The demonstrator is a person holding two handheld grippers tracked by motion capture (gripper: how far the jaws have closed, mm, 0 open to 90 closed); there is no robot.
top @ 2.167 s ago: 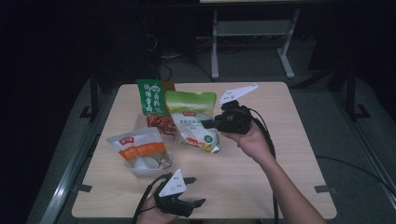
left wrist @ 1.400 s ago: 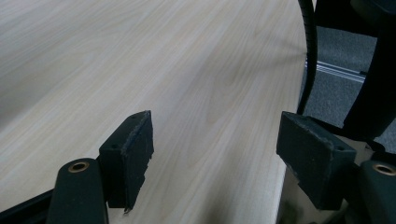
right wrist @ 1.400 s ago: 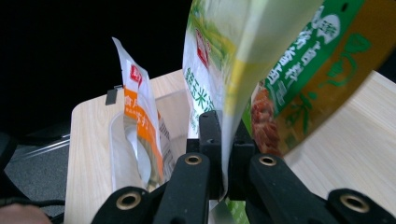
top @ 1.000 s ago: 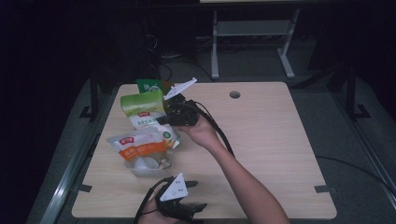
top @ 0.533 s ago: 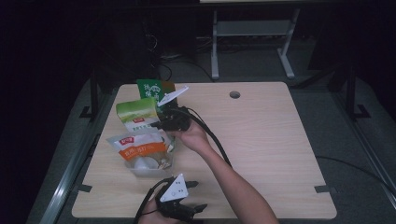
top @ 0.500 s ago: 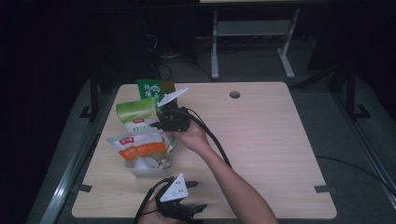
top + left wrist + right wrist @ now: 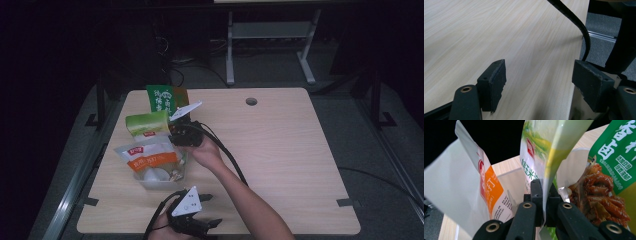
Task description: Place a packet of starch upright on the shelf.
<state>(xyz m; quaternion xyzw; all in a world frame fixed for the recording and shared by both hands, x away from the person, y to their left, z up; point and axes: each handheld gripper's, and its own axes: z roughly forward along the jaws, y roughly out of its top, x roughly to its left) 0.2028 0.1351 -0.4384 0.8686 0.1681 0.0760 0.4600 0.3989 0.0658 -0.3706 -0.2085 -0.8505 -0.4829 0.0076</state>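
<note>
The right gripper has its jaws pinched tight on the edge of the light green pouch; in the right gripper view the thin edge of that pouch runs straight down between the two black jaws. The pouch stands pretty much upright, long axis going up from the jaws, printed face turned toward the left side of the tabletop. It sits over the left part of the tabletop, held just above the orange-and-white pouch, which lies flatter with its clear bottom end pointing toward the person. Right behind the held pouch stands a dark green snack bag, upright, with reddish-brown pieces showing through its window in the right gripper view. Whether the light green pouch actually touches its neighbours is hard to call from up high, kinda dark there.

The left gripper rests at the near edge of the tabletop, jaws spread wide with nothing but bare wood between them, well apart from the pouches.
</note>
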